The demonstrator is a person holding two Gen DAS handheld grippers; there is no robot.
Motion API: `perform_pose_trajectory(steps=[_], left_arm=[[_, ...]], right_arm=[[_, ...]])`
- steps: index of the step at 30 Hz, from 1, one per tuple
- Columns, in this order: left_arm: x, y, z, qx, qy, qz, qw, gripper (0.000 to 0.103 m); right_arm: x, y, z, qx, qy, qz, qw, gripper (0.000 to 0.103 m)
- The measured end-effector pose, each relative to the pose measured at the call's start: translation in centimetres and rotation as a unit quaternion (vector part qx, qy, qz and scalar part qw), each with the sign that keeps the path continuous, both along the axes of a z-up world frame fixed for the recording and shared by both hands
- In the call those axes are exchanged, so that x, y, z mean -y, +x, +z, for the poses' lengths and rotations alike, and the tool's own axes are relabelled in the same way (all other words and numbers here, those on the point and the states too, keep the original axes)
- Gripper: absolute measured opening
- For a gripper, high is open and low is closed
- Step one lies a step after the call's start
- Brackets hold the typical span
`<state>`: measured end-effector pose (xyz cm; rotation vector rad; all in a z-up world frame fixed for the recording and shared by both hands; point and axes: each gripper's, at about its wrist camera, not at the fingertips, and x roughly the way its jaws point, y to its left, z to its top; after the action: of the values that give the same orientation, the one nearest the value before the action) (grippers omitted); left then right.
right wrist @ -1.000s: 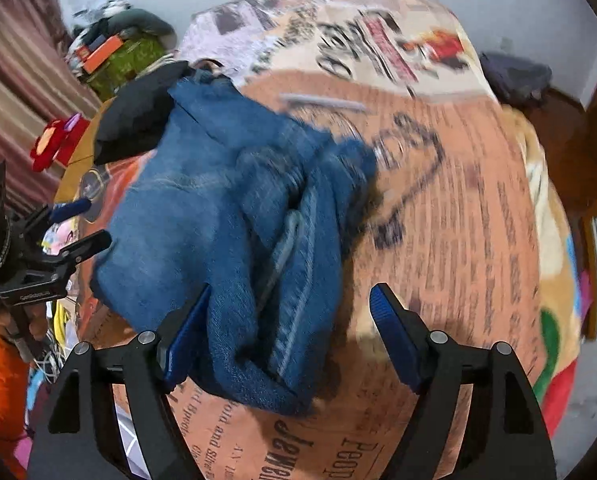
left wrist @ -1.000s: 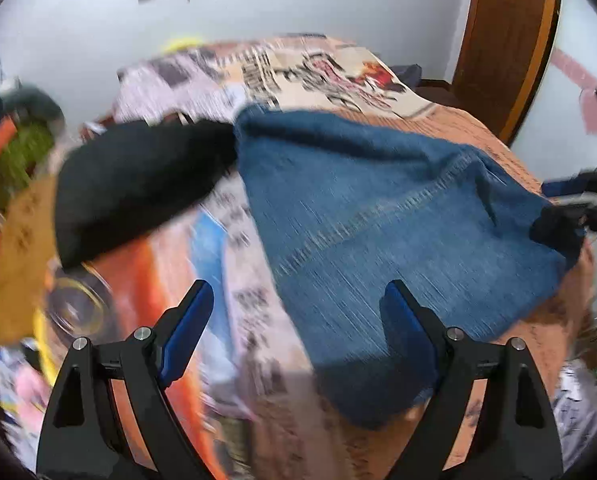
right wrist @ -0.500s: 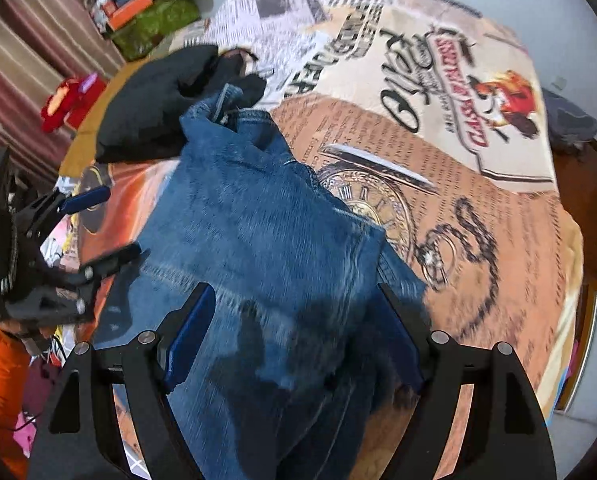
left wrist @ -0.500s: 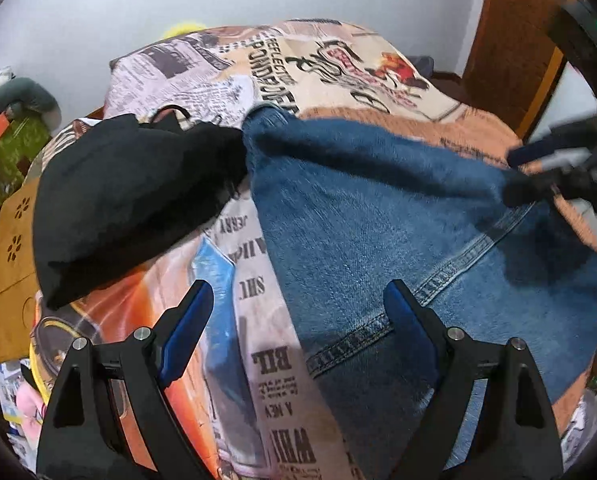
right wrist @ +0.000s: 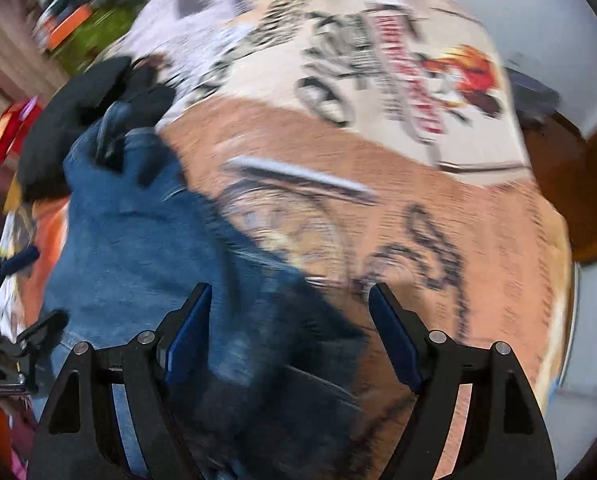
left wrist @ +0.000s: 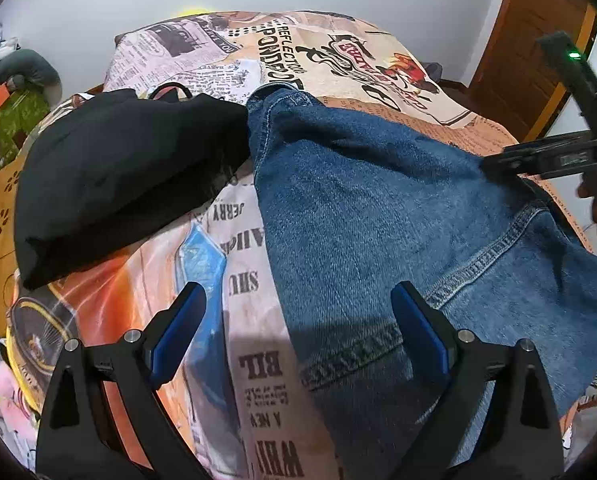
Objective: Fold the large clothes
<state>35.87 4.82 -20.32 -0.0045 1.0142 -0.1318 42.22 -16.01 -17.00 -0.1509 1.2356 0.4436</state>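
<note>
Blue jeans [left wrist: 378, 216] lie spread across a bed with a newspaper-print cover [left wrist: 258, 368]; they also show, blurred, in the right wrist view [right wrist: 138, 248]. My left gripper [left wrist: 298, 328] is open and empty, hovering over the jeans' near left edge. My right gripper [right wrist: 288, 336] is open and empty above the jeans' right side; it shows in the left wrist view [left wrist: 554, 156] at the far right, low over the denim.
A folded black garment [left wrist: 118, 172] lies on the bed left of the jeans, touching their far end. A white wall is behind the bed, a brown wooden door [left wrist: 530, 48] at the right, clutter [left wrist: 14, 108] off the left side.
The jeans were bunched one second ago and now lie spread flat. Both grippers stayed open. The right wrist view is now motion-blurred as it swings right.
</note>
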Motion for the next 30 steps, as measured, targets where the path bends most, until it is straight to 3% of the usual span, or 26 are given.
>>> perform_pose_trajectory(steps=[6, 9, 17, 21, 25, 30], left_arm=[[0.3, -1.8, 1.4, 0.009, 0.031, 0.002, 0.9995, 0.094], [0.4, -2.6, 1.7, 0.014, 0.042, 0.005, 0.999, 0.095], [0.3, -4.9, 1.9, -0.014, -0.01, -0.008, 0.9998, 0.094], [0.2, -5.4, 0.4, -0.054, -0.081, -0.014, 0.9952, 0.095], [-0.8, -4.8, -0.9, -0.076, -0.143, -0.001, 0.9868, 0.095], [-2.5, -2.9, -3.0, -0.124, -0.237, 0.019, 0.9633, 0.095]], right_arm=[[2.8, -3.9, 5.2, 0.027, 0.074, -0.011, 0.997, 0.077], [2.2, -5.6, 6.4, 0.021, 0.105, 0.003, 0.994, 0.077], [-0.3, -8.0, 2.6, -0.007, 0.034, 0.037, 0.999, 0.077], [0.9, -8.8, 0.3, -0.04, 0.024, 0.035, 0.998, 0.077], [3.8, -8.3, -1.6, -0.1, 0.097, -0.015, 0.99, 0.082], [4.5, -8.0, -2.2, -0.126, 0.14, -0.009, 0.982, 0.083]])
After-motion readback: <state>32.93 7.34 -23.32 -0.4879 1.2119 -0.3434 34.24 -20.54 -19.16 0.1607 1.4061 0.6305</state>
